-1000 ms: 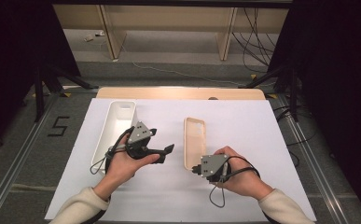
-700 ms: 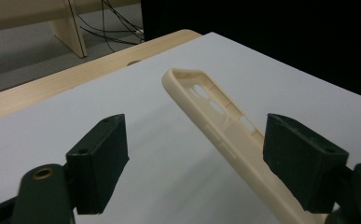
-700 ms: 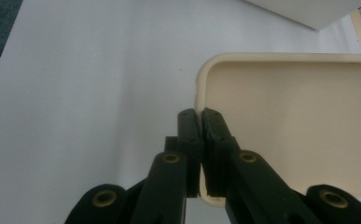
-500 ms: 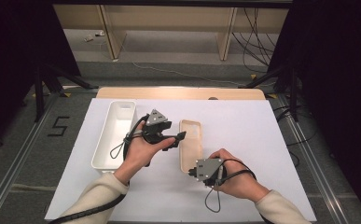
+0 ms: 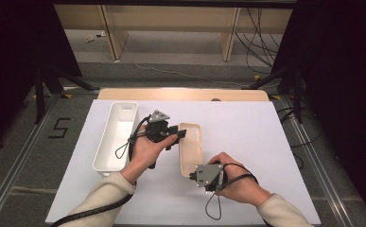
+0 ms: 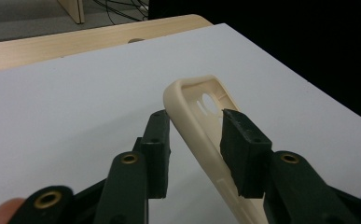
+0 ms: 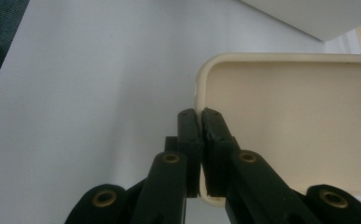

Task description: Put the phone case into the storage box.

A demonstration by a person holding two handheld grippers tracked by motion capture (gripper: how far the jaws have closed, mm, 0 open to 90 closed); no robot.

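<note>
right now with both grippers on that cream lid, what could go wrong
1. The left gripper straddles the cream lid's thin wall with a gap at each pad, having just been closing; it may close skewed.
2. The right gripper pinches only a narrow strip of rim, so the lid could twist free.
3. The white bin sits close; a swing could bump it.

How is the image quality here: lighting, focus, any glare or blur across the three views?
High view: evenly lit white table sheet, dark surroundings, soft shadows, no motion blur on the left gripper. Left gripper view: cream phone case fairly sharp, near jaws softer, black background at the upper right. Right gripper view: jaws of the right gripper dim and soft, no glare on the case.
</note>
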